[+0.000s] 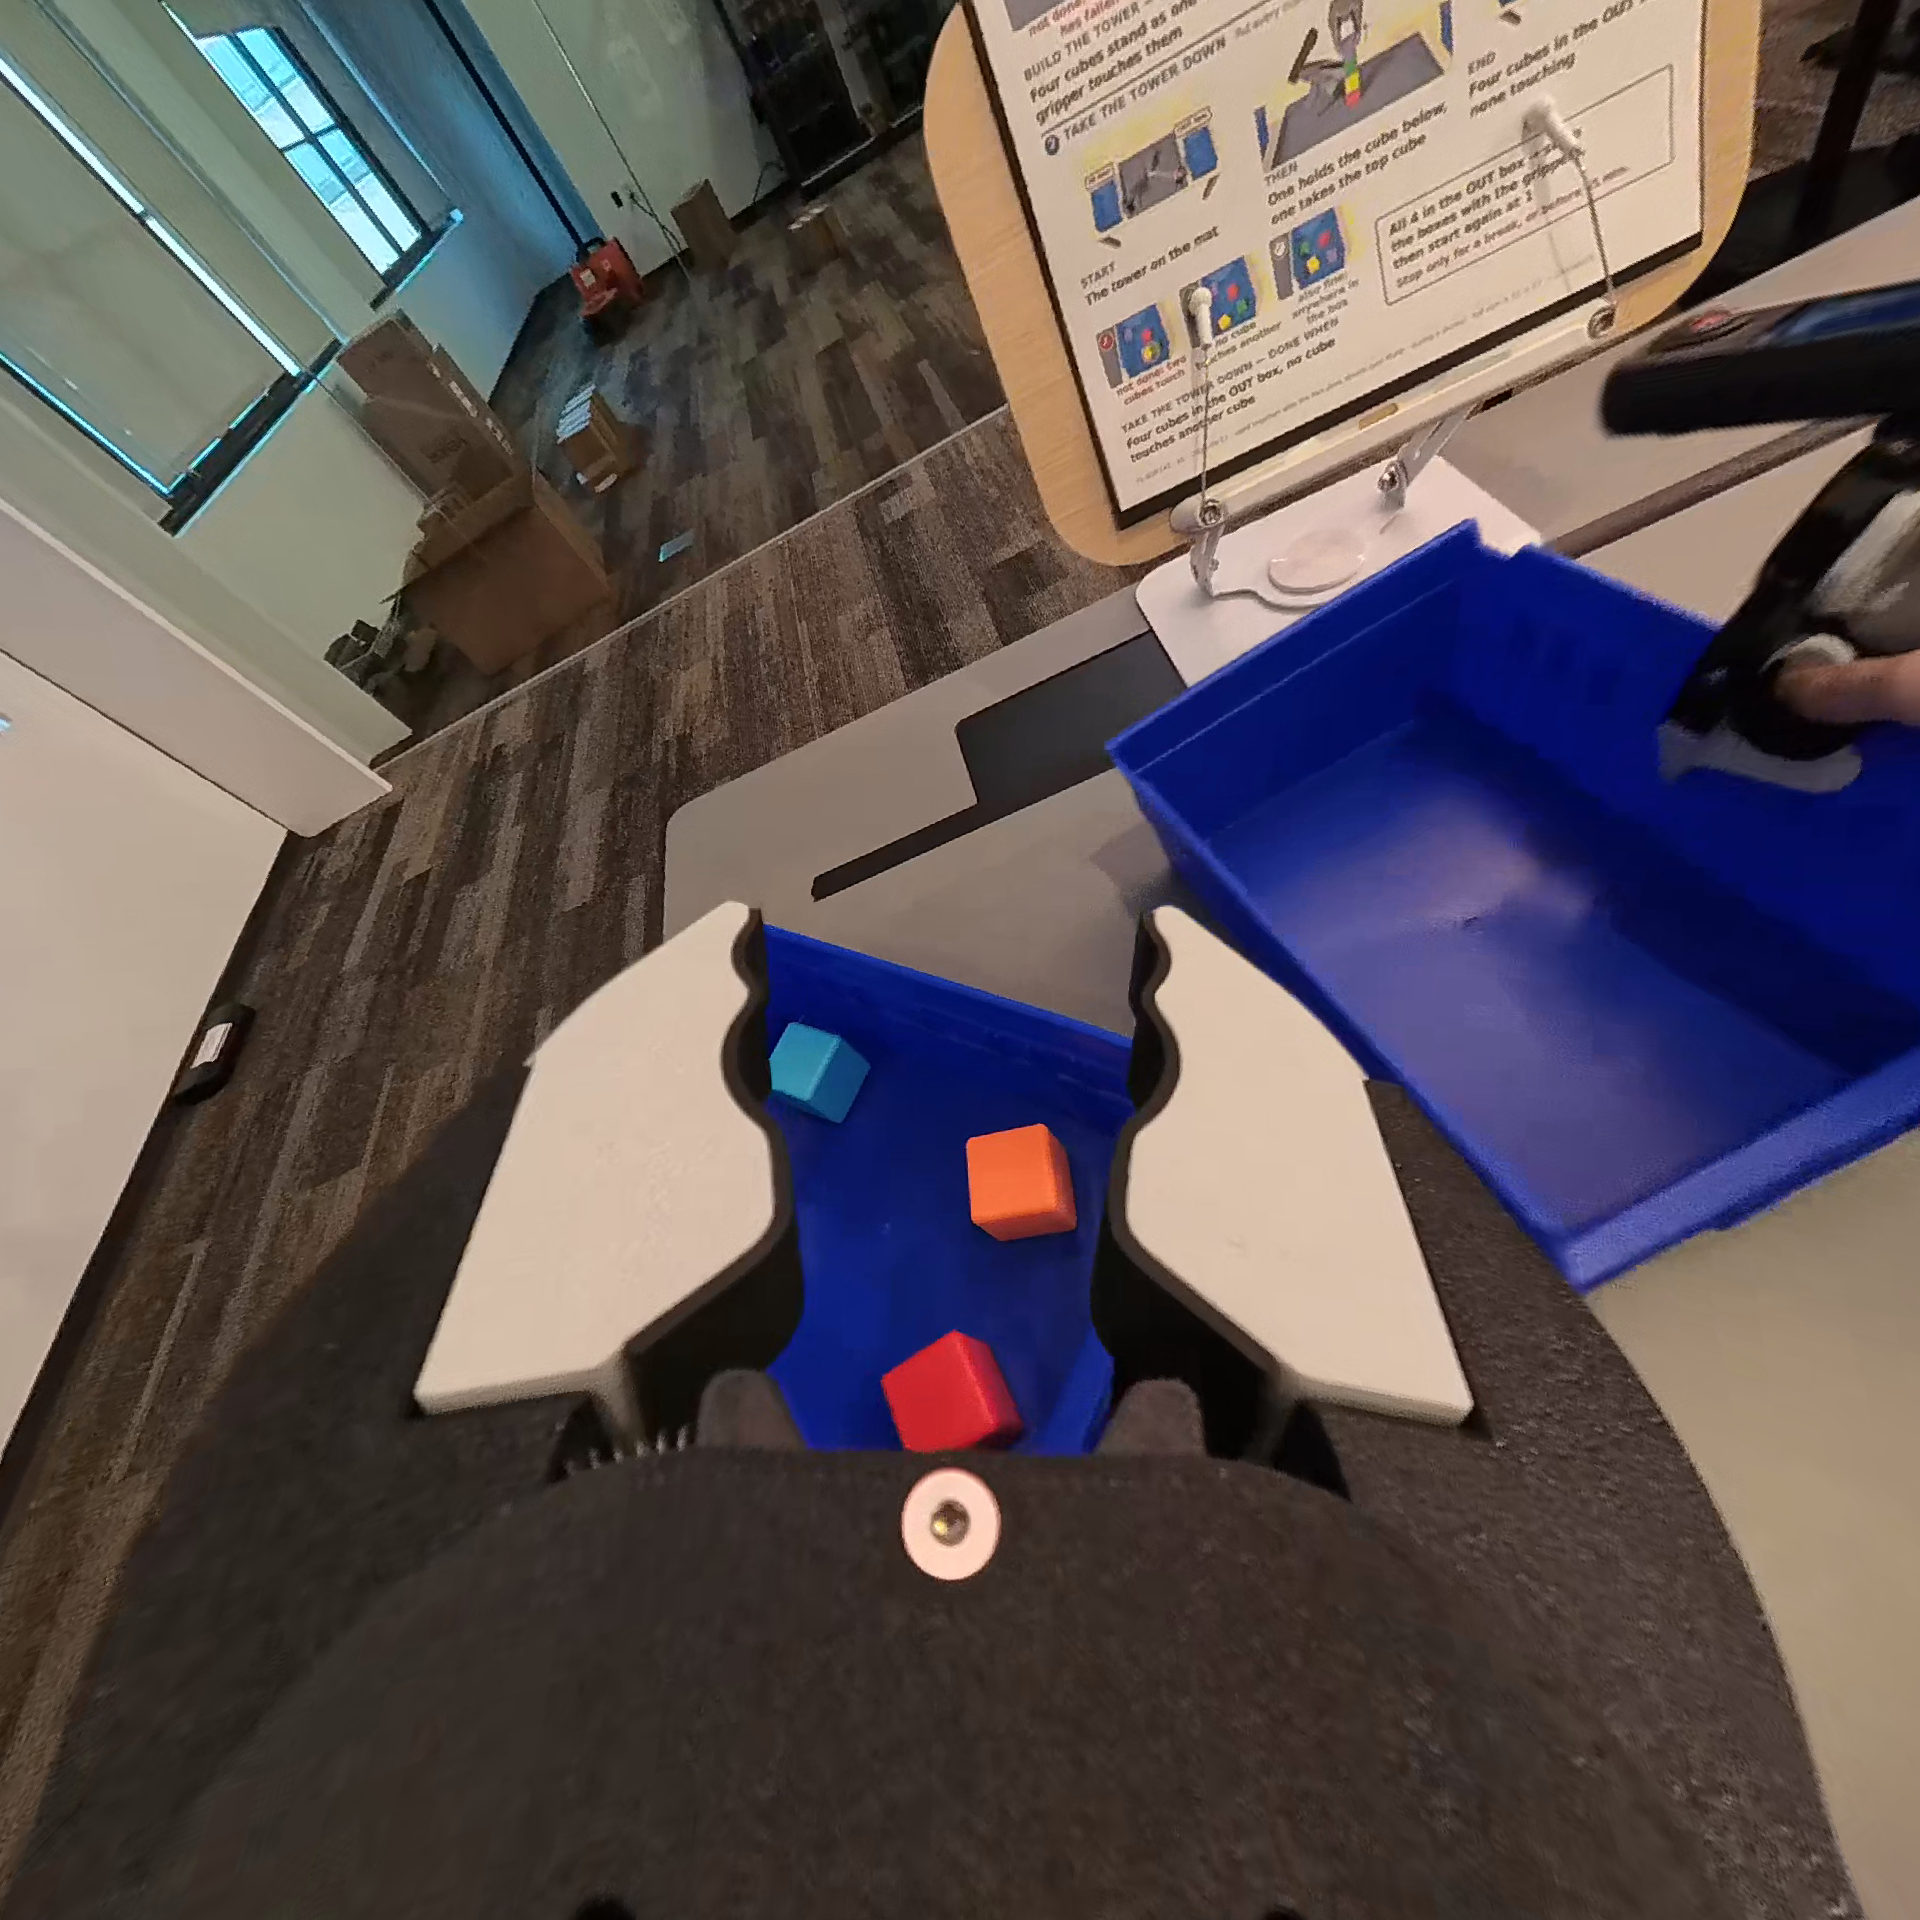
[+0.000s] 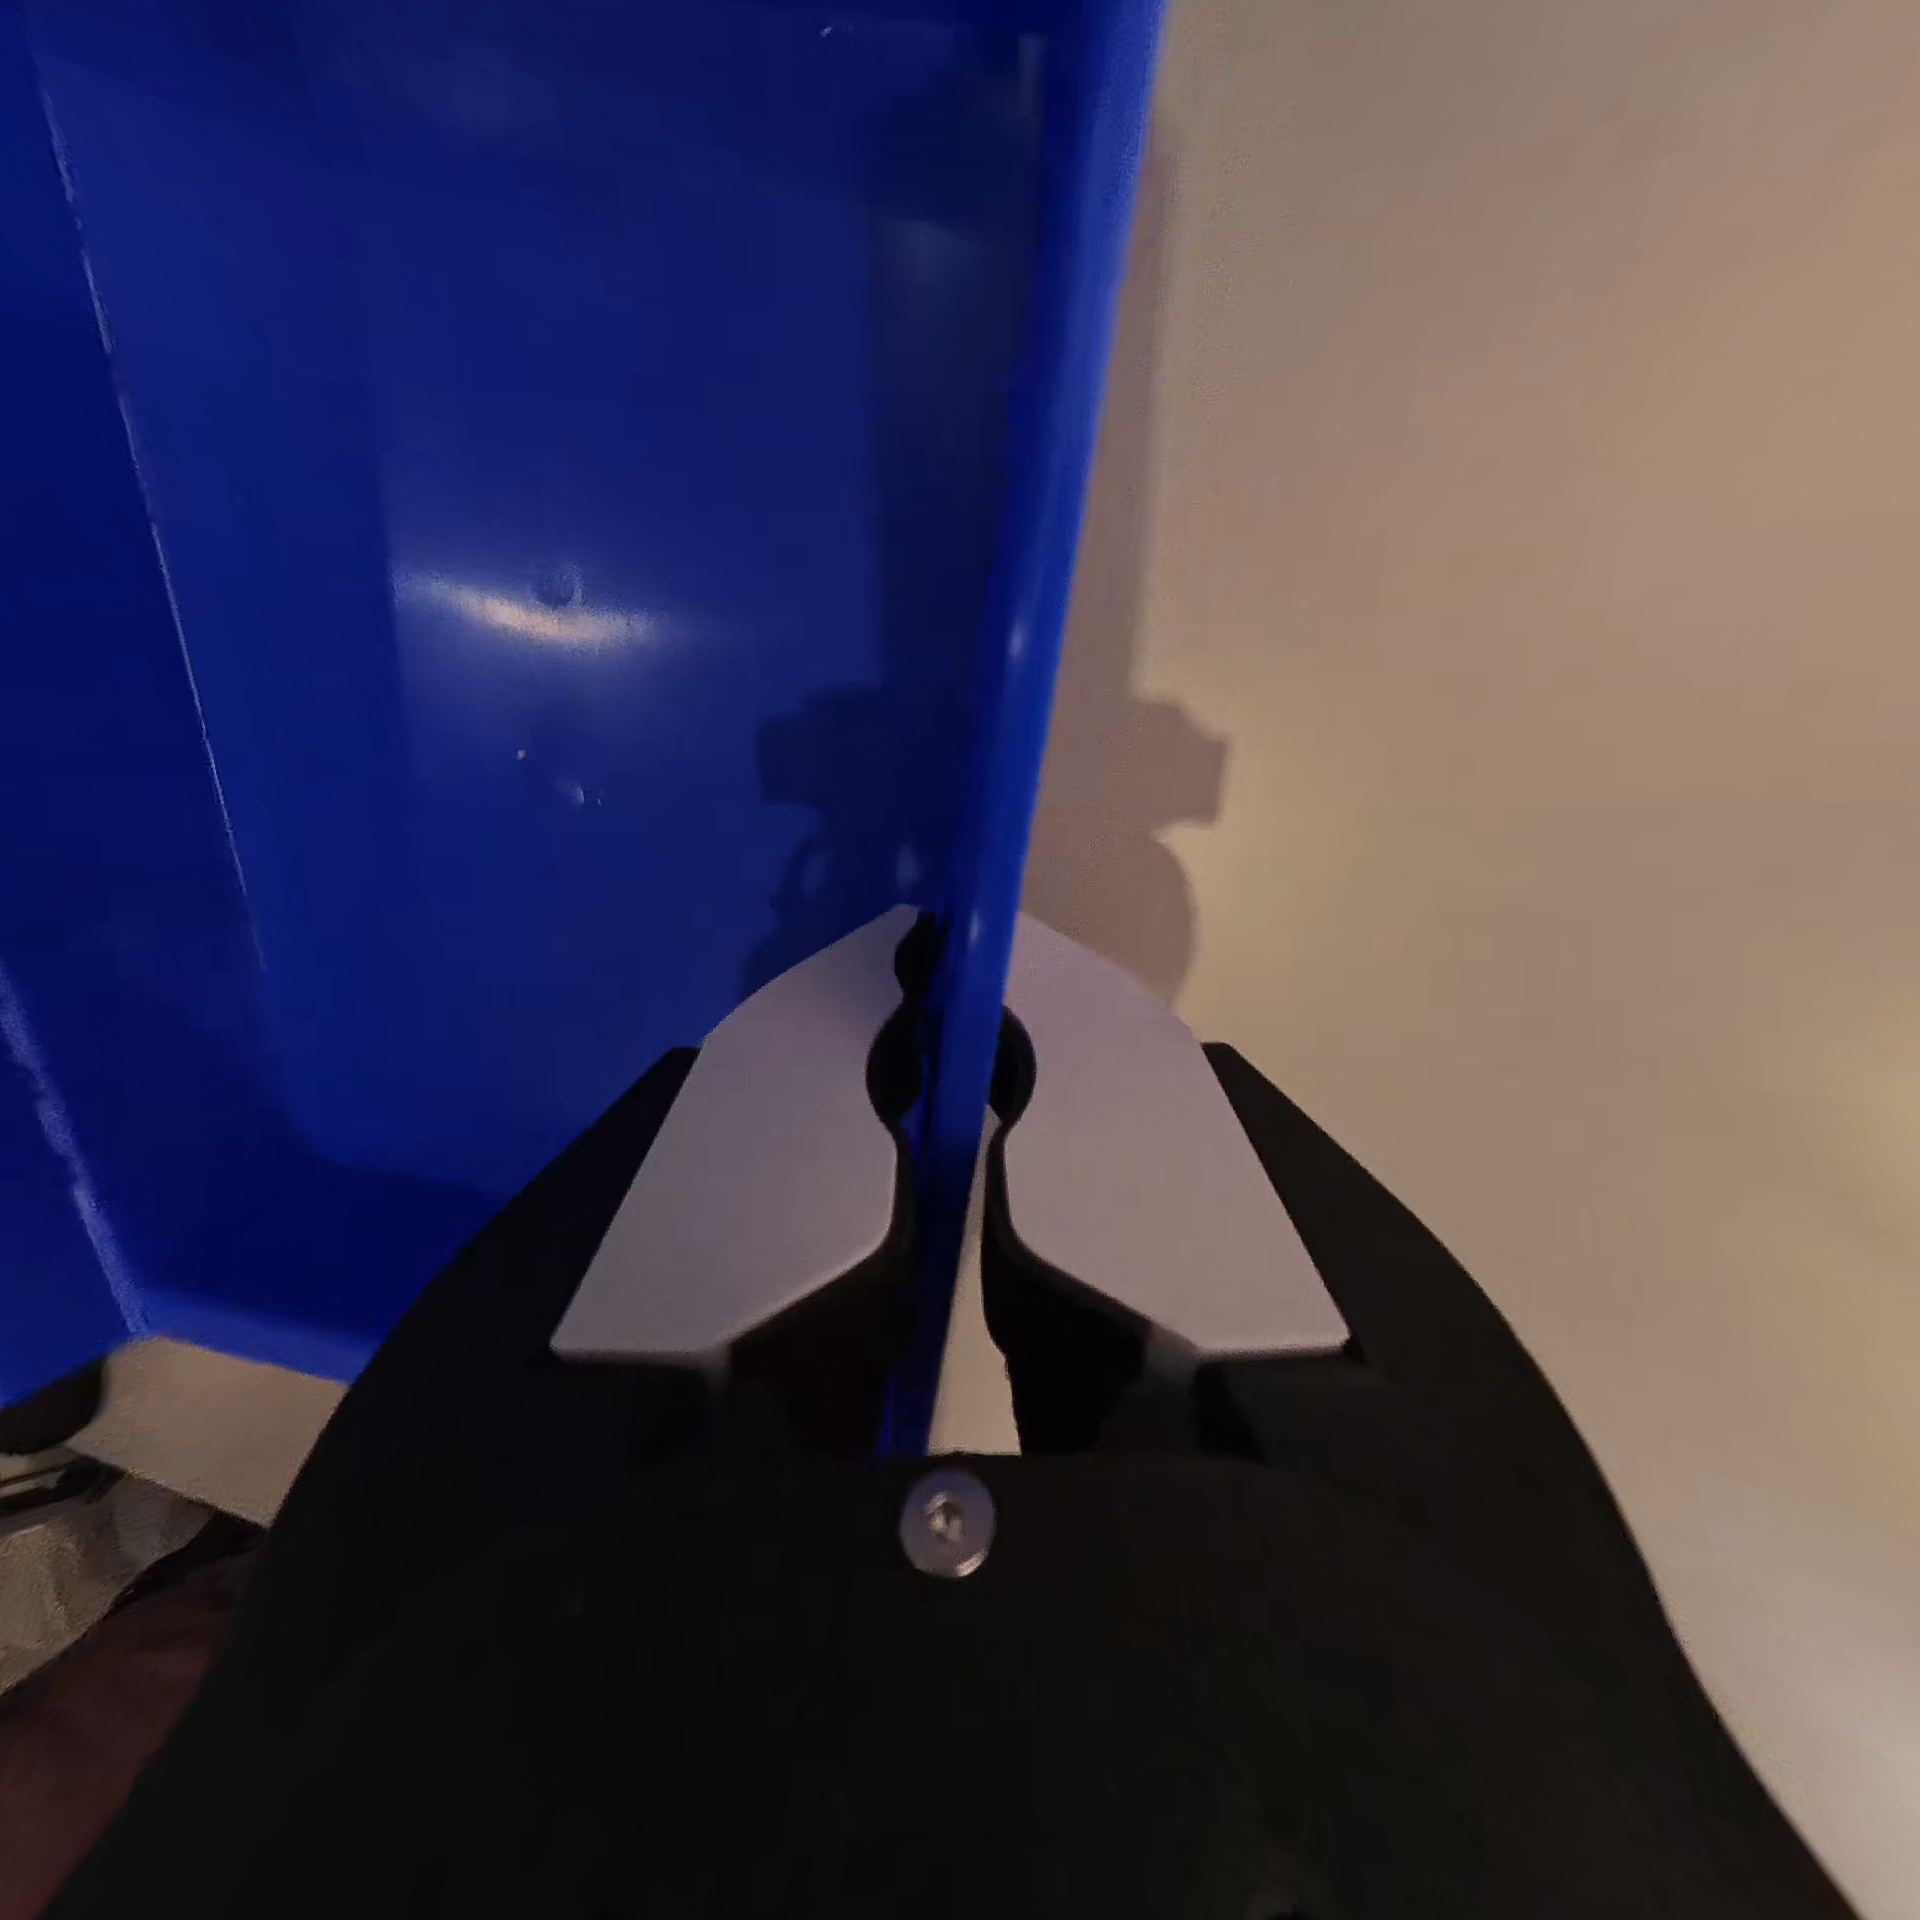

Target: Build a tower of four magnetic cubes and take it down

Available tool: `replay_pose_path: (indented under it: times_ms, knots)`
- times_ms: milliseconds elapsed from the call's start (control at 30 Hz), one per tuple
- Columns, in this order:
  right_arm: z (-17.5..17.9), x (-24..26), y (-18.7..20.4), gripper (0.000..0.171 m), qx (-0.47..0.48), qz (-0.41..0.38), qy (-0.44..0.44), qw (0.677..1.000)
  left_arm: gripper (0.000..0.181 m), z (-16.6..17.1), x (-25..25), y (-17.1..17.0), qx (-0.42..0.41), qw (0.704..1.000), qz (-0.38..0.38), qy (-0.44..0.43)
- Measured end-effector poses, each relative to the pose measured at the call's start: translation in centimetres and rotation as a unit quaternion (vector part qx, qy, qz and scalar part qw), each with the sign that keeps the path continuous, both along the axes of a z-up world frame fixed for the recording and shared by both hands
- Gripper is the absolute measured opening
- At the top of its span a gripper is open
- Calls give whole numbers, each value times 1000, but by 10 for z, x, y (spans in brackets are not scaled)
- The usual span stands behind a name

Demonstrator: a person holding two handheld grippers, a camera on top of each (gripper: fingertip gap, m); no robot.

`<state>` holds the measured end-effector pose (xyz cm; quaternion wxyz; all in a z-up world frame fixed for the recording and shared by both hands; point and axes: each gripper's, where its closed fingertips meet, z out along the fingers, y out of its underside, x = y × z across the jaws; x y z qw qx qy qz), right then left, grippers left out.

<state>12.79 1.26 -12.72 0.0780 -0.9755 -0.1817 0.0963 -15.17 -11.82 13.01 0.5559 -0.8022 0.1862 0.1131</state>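
Left gripper (image 1: 951, 940), lower centre of the left wrist view, jaws wide, holding nothing, hangs over a blue bin (image 1: 935, 997). Through the gap: light-blue cube (image 1: 818, 1070) upper left by the left finger, orange cube (image 1: 1020, 1181) at centre right, red cube (image 1: 951, 1392) lowest, near the gripper body. All three lie apart on the bin floor, none stacked; a fourth cube can't be made out, the fingers hide much of the bin.

Second bin (image 1: 1507, 935), right side of that frame, blurred, no cubes seen inside. Right gripper (image 1: 1756, 727) at the right edge sits on its far wall, a person's fingers (image 1: 1849, 691) behind it. In the right wrist view the right gripper (image 2: 951, 925) jaws are narrow, clamped on the second bin (image 2: 997, 727) wall, one finger inside, one outside. Grey table (image 2: 1507, 623) to the right.

Instruction board (image 1: 1351, 239) on a stand at upper right, behind the bins. Cardboard boxes (image 1: 468, 499) on carpet at upper left.
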Motion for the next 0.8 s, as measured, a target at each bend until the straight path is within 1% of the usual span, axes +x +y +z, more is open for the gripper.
replay_pose_path:
  times_ms: [133, 267, 433, 533, 667, 733, 800]
  knots:
    - [-1, 70, 7, 7, -4, -28, -6, 1000, 67, -3, -11, 3, -7, 1000, 13, -10]
    - [0, 162, 8, 7, -13, -78, -20, 997, 67, -8, -18, 8, -20, 999, 24, -9]
    - [-2, 279, -1, 7, -15, -160, -25, 987, 67, -12, -28, 15, -30, 999, 42, -11]
    - [-4, 332, -10, 7, -16, -201, -19, 979, 70, -22, -54, 17, -56, 995, 87, -10]
    - [-4, 380, -20, 7, -21, -225, -25, 974, 71, -33, -105, 14, -75, 982, 165, -53]
    - [-5, 392, -21, 7, -20, -232, -17, 972, 71, -41, -134, 6, -88, 972, 209, -69]
    - [-4, 397, -22, 8, -12, -228, -14, 974, 67, -50, -164, -8, -105, 956, 260, -81]
